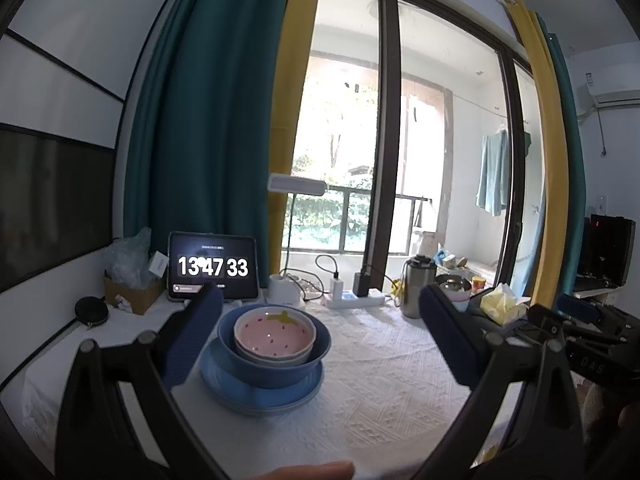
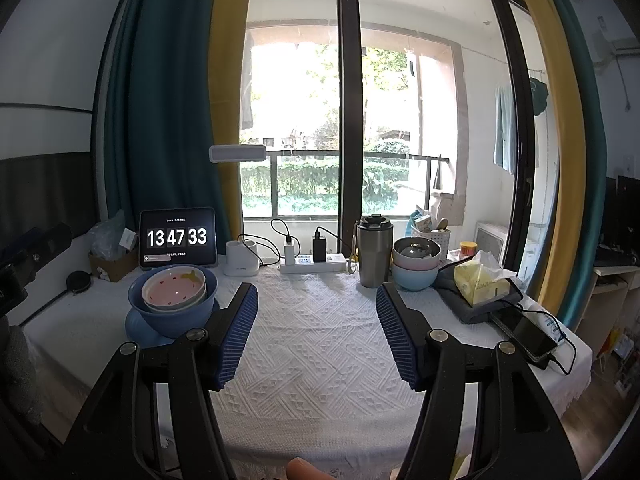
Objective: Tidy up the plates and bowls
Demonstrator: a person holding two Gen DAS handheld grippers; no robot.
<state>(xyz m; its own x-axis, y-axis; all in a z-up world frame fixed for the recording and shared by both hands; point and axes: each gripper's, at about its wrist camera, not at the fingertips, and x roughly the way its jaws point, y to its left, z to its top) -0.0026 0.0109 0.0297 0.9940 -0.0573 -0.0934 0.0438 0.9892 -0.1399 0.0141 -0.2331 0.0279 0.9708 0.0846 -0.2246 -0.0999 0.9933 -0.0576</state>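
Right now your left gripper (image 1: 320, 336) and right gripper (image 2: 316, 332) both stand released, grasping nothing. Farther off at your right gripper's ten o'clock, the pink strawberry-patterned ceramic bowl (image 2: 174, 290) nests inside the deep blue ceramic bowl (image 2: 172, 316) on the round blue plate (image 2: 138, 330).

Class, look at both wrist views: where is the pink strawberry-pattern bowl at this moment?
The pink bowl sits nested inside the blue bowl on a blue plate, left of centre in both views, in front of the tablet clock.
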